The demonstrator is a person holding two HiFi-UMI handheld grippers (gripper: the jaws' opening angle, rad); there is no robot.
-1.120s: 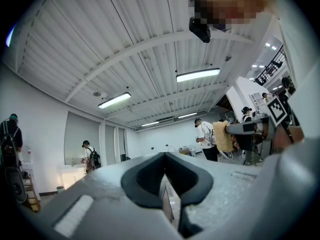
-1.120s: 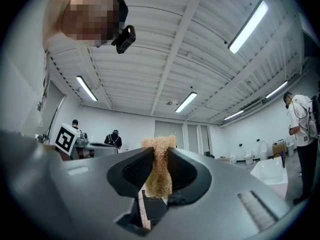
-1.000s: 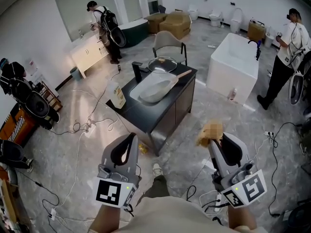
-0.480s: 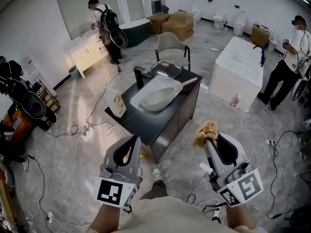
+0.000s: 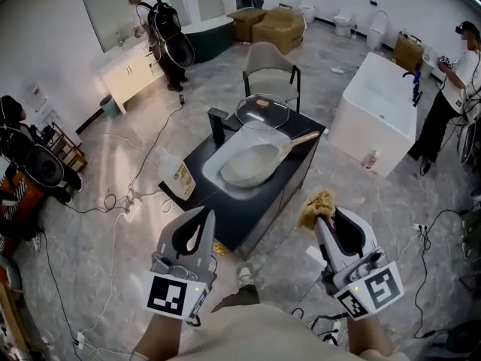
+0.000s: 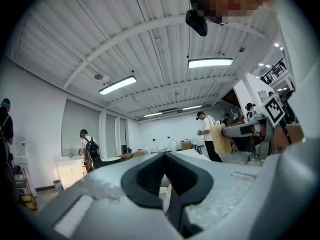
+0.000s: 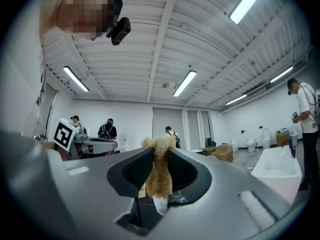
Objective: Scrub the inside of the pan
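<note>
Above grey floor [image 5: 113,171] near the dark counter [image 5: 219,203], left claw [image 5: 204,216] is closed, right claw [image 5: 323,220] clamps a scrubber [image 5: 318,203].

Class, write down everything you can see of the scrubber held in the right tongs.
The scrubber is a tan, coarse, fibrous pad, frayed at its top edge. It is pinched between the right tongs, its top sticking out beyond their tips. Only the tongs touch it; it is held in the air, short of the dark counter.
</note>
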